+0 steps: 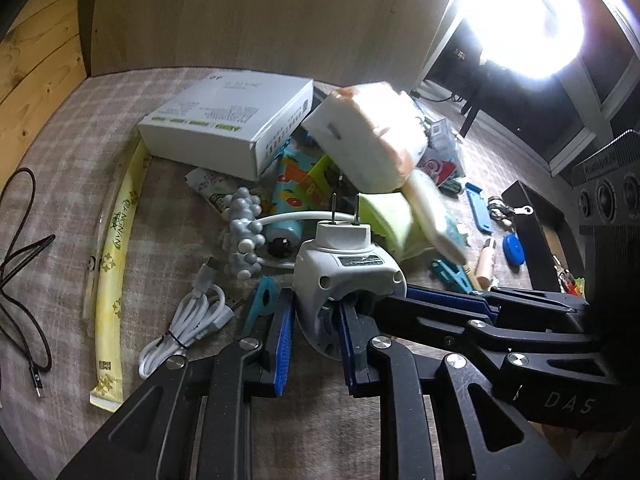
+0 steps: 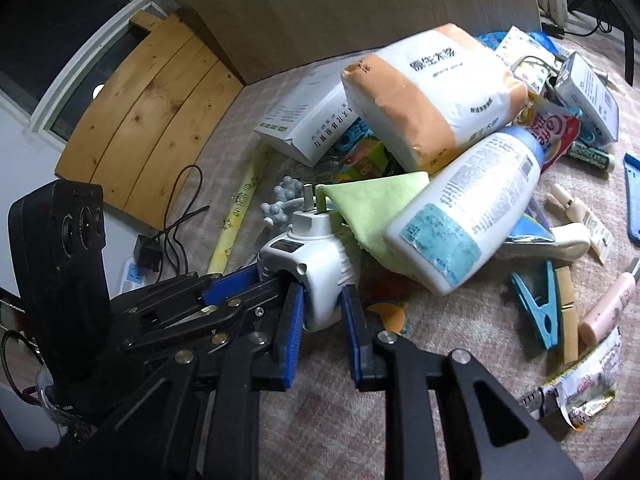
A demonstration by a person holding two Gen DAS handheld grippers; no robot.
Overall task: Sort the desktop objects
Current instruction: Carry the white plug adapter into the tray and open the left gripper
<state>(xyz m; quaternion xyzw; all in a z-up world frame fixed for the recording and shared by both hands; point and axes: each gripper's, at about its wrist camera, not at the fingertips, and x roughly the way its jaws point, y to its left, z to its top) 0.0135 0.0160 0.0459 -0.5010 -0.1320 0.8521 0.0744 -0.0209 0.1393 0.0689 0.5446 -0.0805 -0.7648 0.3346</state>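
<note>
On the cluttered cloth-covered bench, beside the orange-and-white tissue pack, the white plastic plug-in charger sat clamped by both the left claw and right claw, apparently mid-pickup, needing a steady lift clear of the pile.

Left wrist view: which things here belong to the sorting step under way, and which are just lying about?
In hand:
- white plug-in device
- left gripper, clamped on it
- right gripper, also clamped on it

Lying about:
- white box
- tissue pack
- tea sachet
- white USB cable
- green cloth
- lotion bottle
- blue clothes peg
</note>
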